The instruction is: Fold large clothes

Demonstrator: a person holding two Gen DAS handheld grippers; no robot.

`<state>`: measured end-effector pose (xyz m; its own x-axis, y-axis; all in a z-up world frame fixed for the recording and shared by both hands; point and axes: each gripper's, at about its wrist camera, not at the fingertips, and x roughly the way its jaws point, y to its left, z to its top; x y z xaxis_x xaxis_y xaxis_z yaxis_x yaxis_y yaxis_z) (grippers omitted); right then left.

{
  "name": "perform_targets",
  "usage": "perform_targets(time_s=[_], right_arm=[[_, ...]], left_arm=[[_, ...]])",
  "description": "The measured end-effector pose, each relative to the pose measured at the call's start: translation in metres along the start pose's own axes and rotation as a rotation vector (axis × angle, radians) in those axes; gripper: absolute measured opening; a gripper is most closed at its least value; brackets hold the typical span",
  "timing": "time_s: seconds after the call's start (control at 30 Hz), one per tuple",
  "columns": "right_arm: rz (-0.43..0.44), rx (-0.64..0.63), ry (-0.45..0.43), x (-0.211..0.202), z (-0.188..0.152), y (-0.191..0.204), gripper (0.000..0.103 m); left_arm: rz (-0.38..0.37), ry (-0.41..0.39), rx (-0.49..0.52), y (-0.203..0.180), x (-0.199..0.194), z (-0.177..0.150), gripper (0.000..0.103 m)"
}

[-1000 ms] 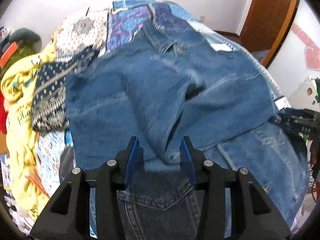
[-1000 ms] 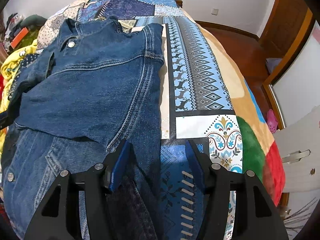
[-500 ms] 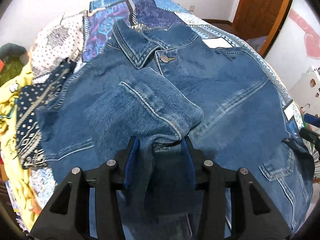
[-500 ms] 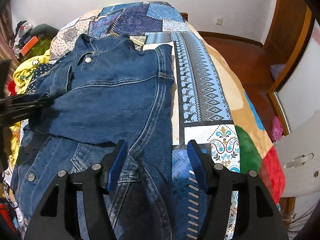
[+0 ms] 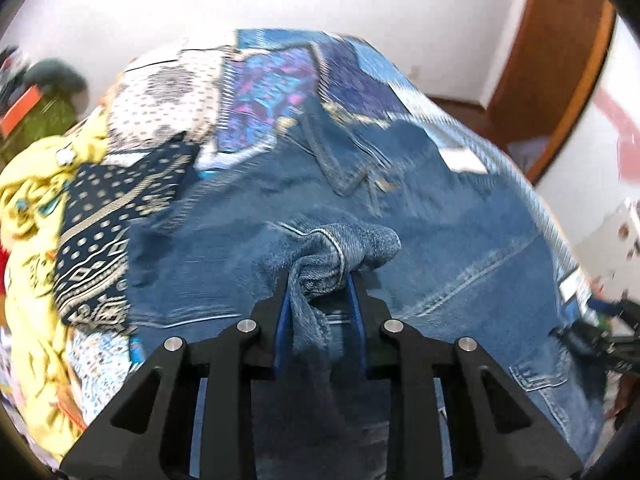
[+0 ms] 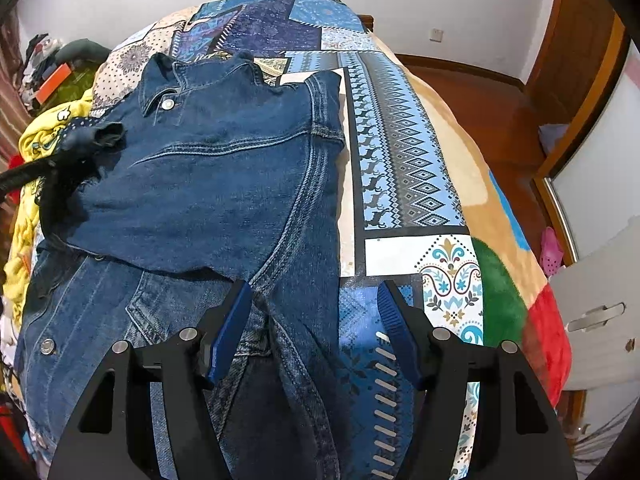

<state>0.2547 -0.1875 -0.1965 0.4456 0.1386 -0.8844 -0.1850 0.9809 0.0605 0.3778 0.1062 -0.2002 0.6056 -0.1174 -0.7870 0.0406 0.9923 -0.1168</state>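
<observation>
- Denim jacket [image 6: 224, 184]: lies spread on the bed [image 6: 404, 152], collar toward the far end, one side already folded in over the body; its right edge runs along the patterned bedspread.
- Handling, as a judgement: heavy, stiff cotton denim with thick seams. It should hold a crease better than thin cloth, sag under its own weight when lifted, and drag rather than slide on the bedspread (friction looks high on both surfaces).
- Left gripper [image 5: 320, 300]: jaws closing on the sleeve cuff [image 5: 340, 252], which is bunched between the blue pads and lifted over the jacket's front. The left wrist view is blurred, so how deep the bite goes cannot be told.
- Right gripper [image 6: 316, 320]: jaws spread apart and holding nothing, standing over the jacket's right edge near the hem; cloth lies below the left pad, bedspread below the right.
- Where to hold, as a judgement: cuffs, hem band and the double-stitched side seam give firm, thick purchase; the flat panel would only pinch up in a ridge.
- Beside the jacket, at its left: a yellow garment [image 5: 32, 216] and a dotted navy cloth [image 5: 104, 216], both apart from the fold.
</observation>
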Motion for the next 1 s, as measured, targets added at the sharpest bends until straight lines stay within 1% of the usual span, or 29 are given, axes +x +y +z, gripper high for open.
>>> perform_targets(time_s=[0.07,0.17,0.3,0.47,0.6,0.7,0.77,0.83,0.93,1.0], right_arm=[[0.002,-0.003,-0.004,-0.002,0.001,0.002,0.062],[0.002,-0.007,-0.009,-0.004,0.001,0.004,0.062],[0.008,-0.016,-0.014,-0.005,0.002,0.012,0.062],[0.008,-0.042,-0.013,-0.007,0.002,0.026,0.062],[0.003,-0.063,-0.012,-0.009,0.001,0.036,0.062],[0.001,-0.071,-0.010,-0.010,0.001,0.042,0.062],[-0.002,-0.076,-0.009,-0.011,0.001,0.045,0.062],[-0.003,-0.081,-0.010,-0.013,0.001,0.048,0.062],[-0.002,-0.090,-0.023,-0.019,0.002,0.053,0.062],[0.002,-0.091,-0.038,-0.026,0.002,0.055,0.062]], left_arm=[[-0.009,-0.015,-0.052,0.019,-0.013,-0.003,0.025],[-0.016,-0.018,-0.117,0.045,-0.025,-0.014,0.025],[0.024,-0.002,-0.165,0.074,-0.032,-0.040,0.024],[0.063,0.087,-0.226,0.106,-0.020,-0.079,0.024],[0.071,0.158,-0.265,0.125,-0.008,-0.105,0.024],[0.069,0.168,-0.276,0.131,-0.010,-0.116,0.025],[0.075,0.167,-0.270,0.131,-0.016,-0.116,0.025],[0.098,0.144,-0.240,0.125,-0.028,-0.114,0.025],[0.107,0.098,-0.184,0.113,-0.049,-0.106,0.025],[0.096,0.067,-0.156,0.103,-0.065,-0.101,0.030]])
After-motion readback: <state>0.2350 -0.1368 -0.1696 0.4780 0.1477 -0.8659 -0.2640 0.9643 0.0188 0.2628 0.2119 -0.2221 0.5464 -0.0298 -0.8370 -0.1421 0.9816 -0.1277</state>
